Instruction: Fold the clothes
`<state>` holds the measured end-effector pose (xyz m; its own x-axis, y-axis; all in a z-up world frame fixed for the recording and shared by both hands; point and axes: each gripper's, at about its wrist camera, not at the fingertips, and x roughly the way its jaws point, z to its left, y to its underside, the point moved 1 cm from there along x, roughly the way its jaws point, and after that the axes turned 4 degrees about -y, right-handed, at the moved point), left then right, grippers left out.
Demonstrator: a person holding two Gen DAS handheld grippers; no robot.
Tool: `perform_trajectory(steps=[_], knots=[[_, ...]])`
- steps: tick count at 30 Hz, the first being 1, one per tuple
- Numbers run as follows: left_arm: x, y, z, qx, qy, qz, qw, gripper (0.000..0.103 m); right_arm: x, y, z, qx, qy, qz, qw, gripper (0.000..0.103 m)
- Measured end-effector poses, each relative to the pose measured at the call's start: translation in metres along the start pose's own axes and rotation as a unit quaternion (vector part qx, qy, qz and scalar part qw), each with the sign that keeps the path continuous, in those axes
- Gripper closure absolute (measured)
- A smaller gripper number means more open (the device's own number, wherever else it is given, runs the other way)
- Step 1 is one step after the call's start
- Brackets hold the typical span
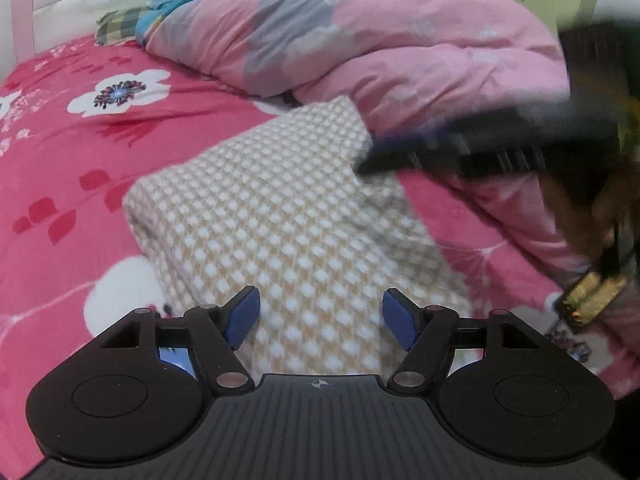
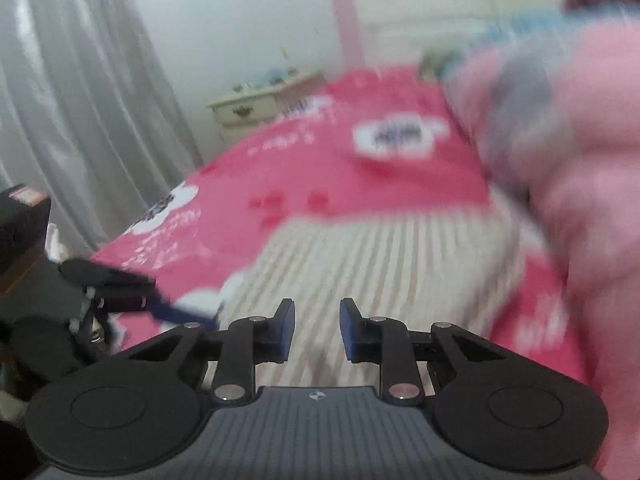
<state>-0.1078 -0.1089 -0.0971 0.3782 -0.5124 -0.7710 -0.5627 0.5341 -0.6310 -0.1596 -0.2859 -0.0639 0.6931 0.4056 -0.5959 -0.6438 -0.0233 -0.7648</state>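
Lying folded into a compact rectangle on the pink floral bed [image 1: 72, 152], the beige checked garment [image 1: 280, 220] sat near the bed's near edge, its far corner against the heaped pink quilt [image 1: 400, 40]. Over its near end the left gripper [image 1: 320, 320] hovered with jaws spread and nothing between them, apparently after letting go. To the right, the right gripper [image 2: 317, 330] stood narrowly parted, also empty, above the cloth, probably clearing away from a finished fold.
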Motion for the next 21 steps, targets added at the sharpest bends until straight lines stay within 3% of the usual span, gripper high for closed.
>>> perform_trajectory(steps=[2,3,5,7,11,13,17,19,21], knots=[[0.01,0.003,-0.002,-0.001,-0.006,0.022,0.9997,0.029,0.025,-0.011,-0.004,-0.029,0.003,0.01,1.0,0.076],[0.012,0.005,-0.002,-0.007,-0.007,0.024,0.9997,0.029,0.04,-0.008,-0.01,-0.048,0.009,0.037,0.998,0.077],[0.012,0.004,0.0,-0.023,-0.01,0.028,0.9993,0.029,0.079,0.008,-0.021,-0.098,0.031,0.136,0.985,0.078],[0.013,0.003,0.0,-0.033,-0.013,0.036,0.9987,0.027,0.085,0.001,-0.022,-0.099,0.02,0.161,0.982,0.078],[0.013,0.001,-0.004,-0.024,-0.025,0.041,0.9986,0.024,0.096,-0.053,-0.001,-0.088,-0.021,0.132,0.987,0.077],[0.014,0.0,-0.005,-0.03,-0.028,0.045,0.9982,0.023,0.119,-0.073,0.01,-0.092,-0.02,0.118,0.989,0.077],[0.013,0.0,-0.001,-0.048,-0.032,0.05,0.9971,0.021,0.174,-0.044,-0.013,-0.124,0.055,0.166,0.977,0.087],[0.013,0.0,0.001,-0.06,-0.034,0.054,0.9962,0.019,0.168,-0.031,-0.025,-0.117,0.044,0.147,0.981,0.087],[0.014,0.0,0.002,-0.063,-0.037,0.057,0.9957,0.017,0.158,-0.041,-0.021,-0.089,0.034,0.133,0.986,0.084]])
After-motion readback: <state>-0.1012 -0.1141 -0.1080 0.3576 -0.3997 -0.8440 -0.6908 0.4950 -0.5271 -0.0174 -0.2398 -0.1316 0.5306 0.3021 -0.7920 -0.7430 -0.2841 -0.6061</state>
